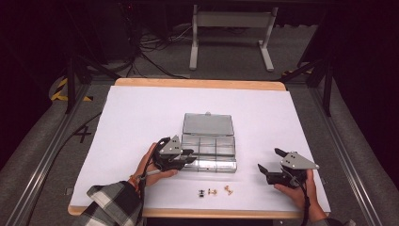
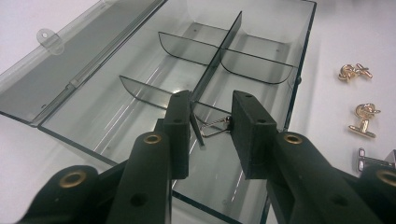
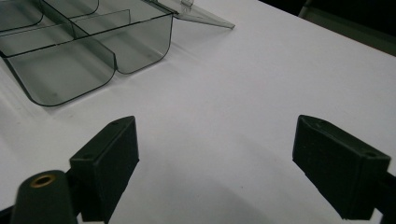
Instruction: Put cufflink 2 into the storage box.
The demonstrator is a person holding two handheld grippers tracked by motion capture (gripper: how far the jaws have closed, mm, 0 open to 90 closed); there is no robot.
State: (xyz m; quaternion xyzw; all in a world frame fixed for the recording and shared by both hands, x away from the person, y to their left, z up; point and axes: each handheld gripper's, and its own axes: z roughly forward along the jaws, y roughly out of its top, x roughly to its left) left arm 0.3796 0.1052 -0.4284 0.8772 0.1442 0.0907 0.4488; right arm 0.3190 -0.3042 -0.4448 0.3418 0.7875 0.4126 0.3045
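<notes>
1. A clear box [image 1: 209,153] with dividers sits near the middle of the white worktop [image 1: 141,113], its lid [image 1: 208,124] folded flat toward the far edge.
2. The left claw [image 1: 190,155] reaches over the box's left end, held by the left hand [image 1: 149,165], which rests on the worktop beside the box.
3. In the left gripper view, the left claw [image 2: 212,128] hovers over a near compartment, its jaws a modest gap apart.
4. A small gold clip [image 2: 212,126] lies between those jaws, low in the compartment, beside the long centre divider. A thin dark piece stands against the left jaw's inner face. Whether the pads press on the clip cannot be told.
5. Three small cufflinks lie on the bare worktop outside the box: a gold one [image 2: 355,72], a second gold one [image 2: 365,119] and a silver one [image 2: 373,161].
6. In the high view these small pieces [image 1: 214,191] lie in a row close to the near edge, in front of the box.
7. The right claw [image 1: 270,160] is spread wide and holds nothing. It sits well apart from the box, toward the near right corner, carried by the right hand [image 1: 301,188].
8. In the right gripper view, the right claw [image 3: 215,158] has bare worktop between its jaws, with the box's rounded end [image 3: 84,60] farther off.
</notes>
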